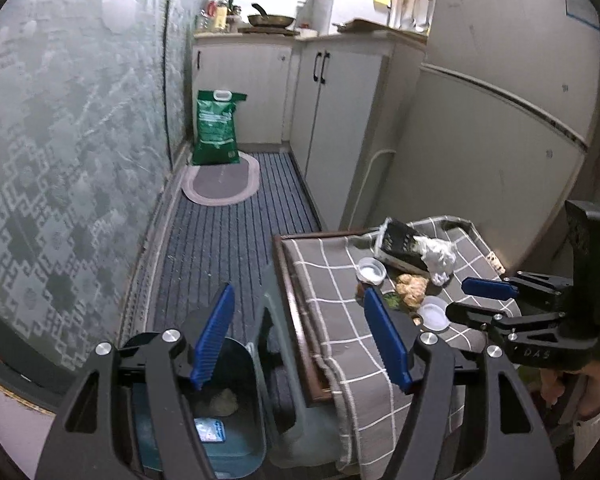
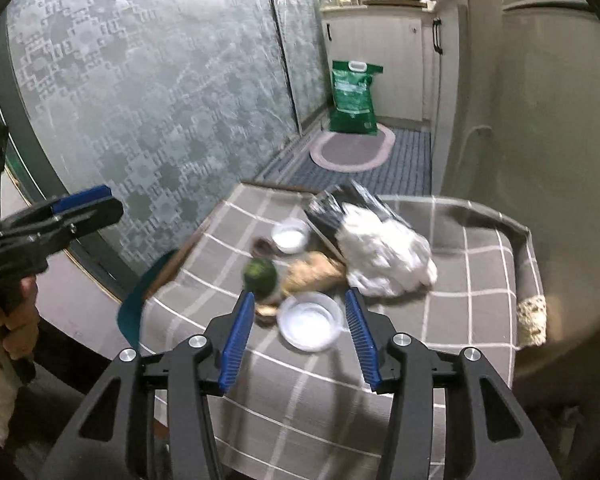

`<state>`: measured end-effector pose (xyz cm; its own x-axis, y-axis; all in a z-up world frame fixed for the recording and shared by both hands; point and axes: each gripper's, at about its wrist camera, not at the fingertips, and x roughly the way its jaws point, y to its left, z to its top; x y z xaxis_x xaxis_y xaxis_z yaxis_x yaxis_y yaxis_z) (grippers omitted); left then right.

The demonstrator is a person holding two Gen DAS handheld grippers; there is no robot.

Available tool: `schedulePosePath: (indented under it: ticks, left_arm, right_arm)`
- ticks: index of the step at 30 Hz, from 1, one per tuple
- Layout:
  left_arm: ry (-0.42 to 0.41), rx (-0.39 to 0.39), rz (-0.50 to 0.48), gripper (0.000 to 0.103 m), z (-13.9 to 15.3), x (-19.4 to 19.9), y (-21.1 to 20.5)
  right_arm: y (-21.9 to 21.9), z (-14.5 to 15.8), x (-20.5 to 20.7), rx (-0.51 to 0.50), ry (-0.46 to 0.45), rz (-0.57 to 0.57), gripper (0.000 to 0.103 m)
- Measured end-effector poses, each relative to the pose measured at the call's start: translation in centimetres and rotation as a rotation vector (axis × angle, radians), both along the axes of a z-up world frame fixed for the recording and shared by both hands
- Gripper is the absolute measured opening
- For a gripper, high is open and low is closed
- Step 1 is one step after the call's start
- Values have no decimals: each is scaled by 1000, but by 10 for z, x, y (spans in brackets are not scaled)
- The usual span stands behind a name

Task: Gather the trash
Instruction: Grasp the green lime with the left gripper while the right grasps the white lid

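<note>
A pile of trash lies on the table's grey checked cloth (image 1: 328, 280): a black carton (image 1: 400, 242), a crumpled white tissue (image 1: 438, 258), a brown paper wad (image 1: 412, 288) and two clear plastic cups (image 1: 371, 270) (image 1: 434, 314). My left gripper (image 1: 300, 288) is open and empty, over the table's left edge and the teal bin (image 1: 236, 412), which holds some scraps. My right gripper (image 2: 299, 293) is open just above the nearer clear cup (image 2: 310, 326), which sits between its pads without being pressed. Beside that cup lie a green round scrap (image 2: 260, 274), the brown wad (image 2: 316, 270) and the tissue (image 2: 384, 256).
A fridge (image 1: 500, 120) stands right behind the table, with white cabinets (image 1: 332, 112) beyond it. A frosted glass door (image 1: 60, 140) runs along the left. A green bag (image 1: 216, 128) and an oval mat (image 1: 220, 184) lie at the far end of the striped floor.
</note>
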<state>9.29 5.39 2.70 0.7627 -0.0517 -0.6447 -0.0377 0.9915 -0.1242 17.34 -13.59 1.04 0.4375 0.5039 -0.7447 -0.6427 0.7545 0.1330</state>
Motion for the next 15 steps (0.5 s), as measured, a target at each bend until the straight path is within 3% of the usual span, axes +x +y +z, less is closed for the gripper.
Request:
schedulePosePath:
  ticks: [6, 15]
  left_arm:
    - [62, 12, -43, 66, -18, 15, -18]
    - [121, 11, -136, 57, -38, 27, -40]
  right_arm:
    - [-2, -18, 2, -18, 26, 28, 52]
    - [8, -28, 7, -47, -7, 65, 52]
